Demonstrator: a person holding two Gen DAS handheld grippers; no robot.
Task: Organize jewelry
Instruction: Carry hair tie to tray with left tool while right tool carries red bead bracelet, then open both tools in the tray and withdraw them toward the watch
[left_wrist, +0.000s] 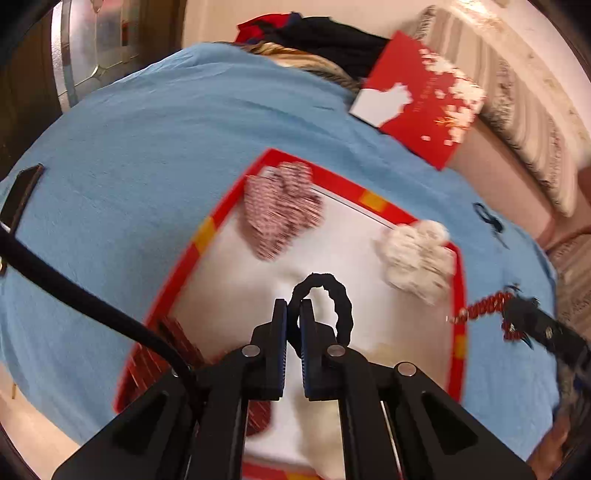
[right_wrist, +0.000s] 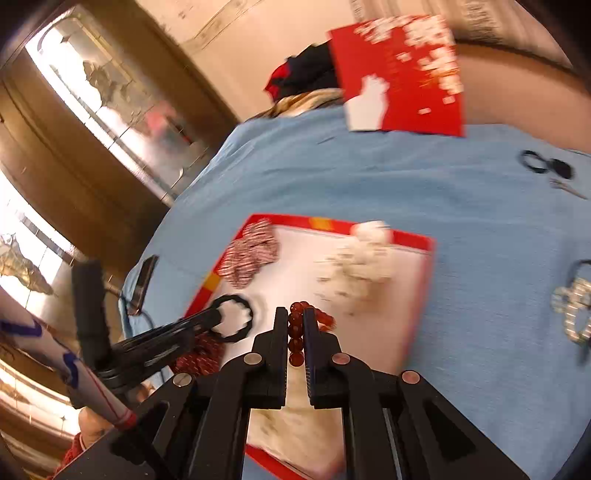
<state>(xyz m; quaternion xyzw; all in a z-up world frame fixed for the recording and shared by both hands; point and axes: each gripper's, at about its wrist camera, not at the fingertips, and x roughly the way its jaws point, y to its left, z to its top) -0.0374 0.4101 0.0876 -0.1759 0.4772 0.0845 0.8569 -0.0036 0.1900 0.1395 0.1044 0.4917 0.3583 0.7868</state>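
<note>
In the left wrist view my left gripper (left_wrist: 294, 314) is shut on a black scrunchie (left_wrist: 341, 299), whose loop hangs over the white floor of a red-rimmed box (left_wrist: 373, 201). A red-and-white patterned scrunchie (left_wrist: 280, 210) and a fluffy white one (left_wrist: 417, 254) lie inside the box. At the right edge, my right gripper (left_wrist: 515, 314) carries a red bead bracelet (left_wrist: 484, 306). In the right wrist view my right gripper (right_wrist: 295, 314) is shut on that bracelet (right_wrist: 325, 319) above the box (right_wrist: 406, 236). My left gripper (right_wrist: 214, 317) with the black scrunchie (right_wrist: 236, 317) is at the left.
A blue cloth (left_wrist: 147, 147) covers the table. The red box lid (right_wrist: 402, 74) leans at the back. Thin black hair ties (right_wrist: 546, 166) and a silvery bracelet (right_wrist: 572, 306) lie on the cloth to the right. A dark flat object (right_wrist: 146, 277) sits near the left edge.
</note>
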